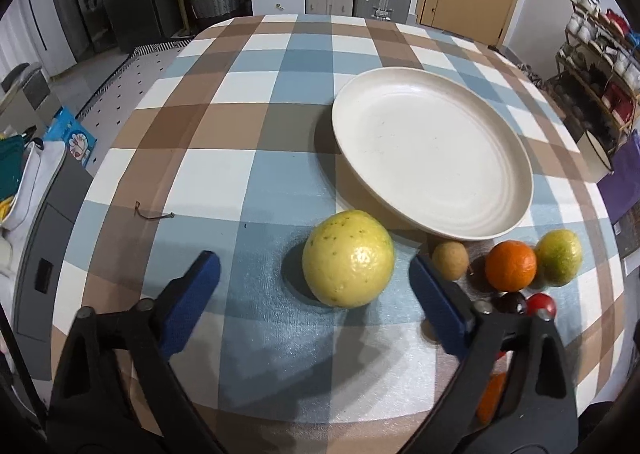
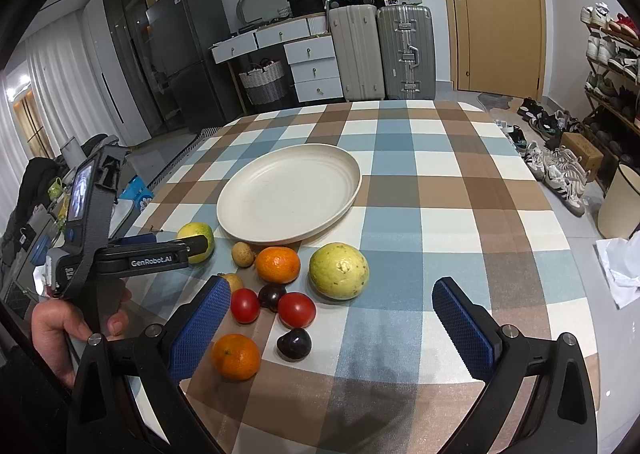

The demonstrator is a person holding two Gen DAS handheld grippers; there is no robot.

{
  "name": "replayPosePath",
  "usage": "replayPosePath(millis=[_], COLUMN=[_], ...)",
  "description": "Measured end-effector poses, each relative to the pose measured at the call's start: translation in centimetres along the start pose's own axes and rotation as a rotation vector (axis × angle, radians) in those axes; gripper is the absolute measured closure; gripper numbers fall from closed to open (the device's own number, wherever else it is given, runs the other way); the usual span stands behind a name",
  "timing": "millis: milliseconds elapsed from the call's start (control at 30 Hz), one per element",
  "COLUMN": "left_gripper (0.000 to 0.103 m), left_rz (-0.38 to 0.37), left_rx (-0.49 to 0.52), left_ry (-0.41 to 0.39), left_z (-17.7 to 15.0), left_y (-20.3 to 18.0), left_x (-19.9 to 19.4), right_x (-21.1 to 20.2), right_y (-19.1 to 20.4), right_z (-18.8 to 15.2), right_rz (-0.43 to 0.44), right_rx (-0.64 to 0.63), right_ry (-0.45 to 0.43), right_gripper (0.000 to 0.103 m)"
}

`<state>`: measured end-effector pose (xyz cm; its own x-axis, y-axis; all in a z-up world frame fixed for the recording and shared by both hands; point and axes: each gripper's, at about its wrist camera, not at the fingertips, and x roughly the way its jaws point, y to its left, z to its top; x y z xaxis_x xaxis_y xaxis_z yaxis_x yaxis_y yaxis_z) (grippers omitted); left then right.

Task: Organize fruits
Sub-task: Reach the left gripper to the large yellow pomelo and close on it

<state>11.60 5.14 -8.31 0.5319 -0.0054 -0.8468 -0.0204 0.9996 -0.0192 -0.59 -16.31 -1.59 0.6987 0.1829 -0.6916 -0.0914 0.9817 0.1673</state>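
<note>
Two claws hang over the checked tabletop, and both stand open, gripping nothing. Every fruit lies on the cloth on the near side of the plate.

Farthest from the plate sit the near orange and a dark plum. A step closer to the plate are two tomatoes with a second dark plum tucked between them. The right claw has its pads spread to either side of this cluster, touching none of it.

Closer still to the plate lie a second orange, a small brown fruit and a green-yellow fruit. Just off the plate's near-left rim rests the big yellow fruit; the left claw straddles it, pads clear on both sides.

Beyond the plate, suitcases stand against the wall.
</note>
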Motion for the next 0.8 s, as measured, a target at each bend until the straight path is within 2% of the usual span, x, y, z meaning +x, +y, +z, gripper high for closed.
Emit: replayPosePath(millis=[233, 267, 300, 367, 433, 567, 800], left_gripper=[0.032, 0.039, 0.050, 0.058, 0.058, 0.058, 0.058], left_rz=[-0.078, -0.092, -0.111, -0.118, -0.115, -0.166, -0.180], left_rx=[-0.031, -0.033, -0.032, -0.022, -0.011, -0.032, -0.040], left_ry=[0.038, 0.037, 0.035, 0.033, 0.031, 0.042, 0.016], left_z=[0.1, 0.1, 0.0, 0.0, 0.0, -0.2, -0.3], left_y=[0.5, 0.5, 0.4, 0.2, 0.0, 0.2, 0.4], left_x=[1.2, 1.2, 1.1, 1.1, 1.0, 0.9, -0.4], right_x=[0.0, 0.0, 0.1, 0.2, 0.5, 1.1, 2.1], right_y=[0.0, 0.0, 0.0, 0.0, 0.0, -0.2, -0.9], right_z=[0.0, 0.0, 0.0, 0.0, 0.1, 0.3, 0.8], right_rz=[0.000, 0.000, -0.001, 0.000, -0.002, -0.013, -0.022], right_rx=[0.003, 0.001, 0.002, 0.002, -0.004, -0.010, -0.014], right_ry=[0.001, 0.001, 0.003, 0.005, 0.005, 0.020, 0.032], right_gripper=[0.000, 0.000, 0.000, 0.000, 0.000, 0.000, 0.000])
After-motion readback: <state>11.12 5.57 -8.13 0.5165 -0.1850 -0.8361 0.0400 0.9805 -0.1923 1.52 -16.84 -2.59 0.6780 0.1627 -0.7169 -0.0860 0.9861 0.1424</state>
